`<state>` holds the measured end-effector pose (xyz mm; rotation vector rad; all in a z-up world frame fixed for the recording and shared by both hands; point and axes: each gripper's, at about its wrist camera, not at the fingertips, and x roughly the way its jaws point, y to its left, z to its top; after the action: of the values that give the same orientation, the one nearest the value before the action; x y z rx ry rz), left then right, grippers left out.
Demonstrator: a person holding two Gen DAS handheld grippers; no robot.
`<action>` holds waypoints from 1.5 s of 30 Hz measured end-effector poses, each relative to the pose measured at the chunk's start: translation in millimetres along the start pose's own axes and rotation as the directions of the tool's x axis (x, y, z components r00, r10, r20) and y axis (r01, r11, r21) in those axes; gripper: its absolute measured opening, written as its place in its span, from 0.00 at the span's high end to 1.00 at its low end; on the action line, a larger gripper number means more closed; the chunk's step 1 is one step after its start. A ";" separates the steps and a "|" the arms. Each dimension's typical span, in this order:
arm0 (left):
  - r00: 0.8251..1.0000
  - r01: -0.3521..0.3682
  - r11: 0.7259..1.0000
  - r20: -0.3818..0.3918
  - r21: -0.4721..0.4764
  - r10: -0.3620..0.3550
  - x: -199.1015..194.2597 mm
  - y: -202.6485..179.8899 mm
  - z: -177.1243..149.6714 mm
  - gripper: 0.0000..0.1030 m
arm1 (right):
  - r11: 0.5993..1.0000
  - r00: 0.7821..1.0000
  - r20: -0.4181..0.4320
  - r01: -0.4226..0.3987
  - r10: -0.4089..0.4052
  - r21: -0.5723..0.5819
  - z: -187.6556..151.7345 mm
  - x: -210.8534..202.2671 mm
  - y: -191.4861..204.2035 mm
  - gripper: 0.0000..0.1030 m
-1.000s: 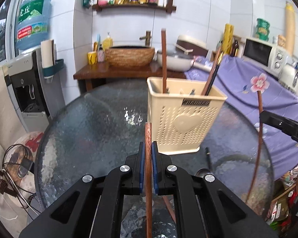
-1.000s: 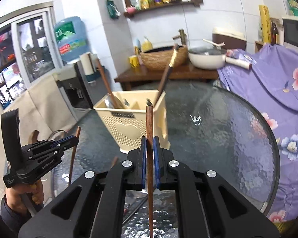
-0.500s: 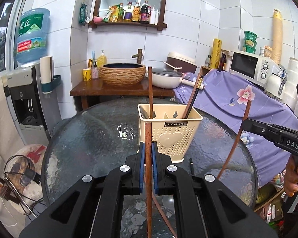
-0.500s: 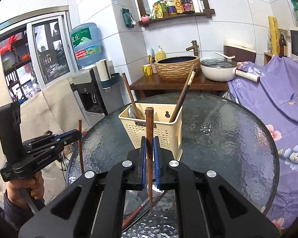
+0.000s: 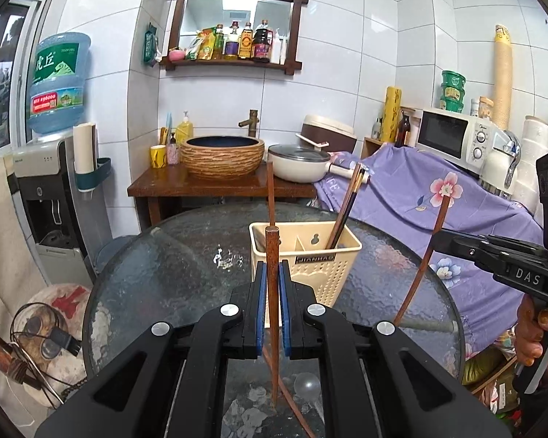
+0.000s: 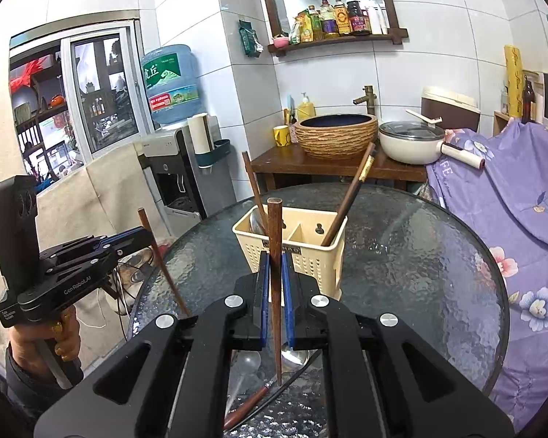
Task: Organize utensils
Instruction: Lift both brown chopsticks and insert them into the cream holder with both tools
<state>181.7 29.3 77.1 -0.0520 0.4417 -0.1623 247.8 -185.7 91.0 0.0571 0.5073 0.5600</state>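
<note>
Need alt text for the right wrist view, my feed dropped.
The right tool is shut on an upright brown chopstick above a round glass table. Behind stands a cream utensil basket holding utensils; at left, the left tool holds another chopstick.

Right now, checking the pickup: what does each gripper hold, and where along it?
Left gripper: one brown chopstick, pinched around mid-length. Right gripper: another brown chopstick, also around mid-length.

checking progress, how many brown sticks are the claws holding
2: one stick upright in the shut left claw, one stick upright in the shut right claw. More utensils stand in the basket.
</note>
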 end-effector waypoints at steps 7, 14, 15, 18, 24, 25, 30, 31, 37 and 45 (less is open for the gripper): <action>0.999 0.012 0.999 0.032 0.032 -0.013 -3.9 -6.5 22.1 0.93 | 1.000 1.000 0.012 -0.020 0.020 -0.022 21.5 -2.9 5.3 0.93; 0.995 0.028 0.998 0.093 0.054 -0.033 -13.5 -13.9 62.7 0.93 | 0.999 0.999 0.034 -0.034 0.036 -0.033 58.7 -4.4 7.1 0.93; 0.993 0.032 0.998 0.109 0.054 -0.038 -15.8 -15.4 72.5 0.93 | 0.999 0.999 0.036 -0.037 0.038 -0.032 64.2 -4.1 7.2 0.93; 0.988 0.041 0.998 0.149 0.048 -0.047 -19.7 -18.7 96.1 0.93 | 0.999 0.998 0.050 -0.039 0.040 -0.030 89.3 -3.4 7.3 0.93; 0.981 0.025 0.999 0.193 0.044 -0.033 -10.0 -27.1 142.3 0.93 | 1.000 0.993 0.113 -0.019 0.020 -0.004 141.9 -5.5 1.2 0.93; 0.980 0.025 0.999 0.194 0.039 -0.033 -4.9 -27.8 149.8 0.93 | 1.000 0.991 0.130 -0.002 0.003 -0.002 153.0 -4.6 -0.2 0.93; 0.981 0.009 1.000 0.192 0.027 -0.015 23.6 -28.8 165.4 0.93 | 0.999 0.984 0.171 0.052 -0.049 -0.010 170.1 9.2 -4.3 0.93; 0.983 0.001 1.000 0.184 0.025 -0.006 32.9 -29.0 162.9 0.93 | 0.998 0.983 0.172 0.062 -0.060 -0.004 167.9 15.6 -7.3 0.93; 0.992 -0.011 1.000 0.128 0.003 0.011 68.5 -25.4 132.8 0.93 | 0.995 0.983 0.152 0.103 -0.104 0.019 135.8 51.5 -23.2 0.93; 0.997 -0.042 0.999 0.065 -0.012 0.042 96.1 -17.6 91.7 0.93 | 0.991 0.990 0.081 0.112 -0.118 0.076 98.6 84.6 -44.5 0.93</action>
<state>304.2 -2.7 120.9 -0.0585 0.3785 -0.1166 378.3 -171.0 131.4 0.1180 0.4445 0.4246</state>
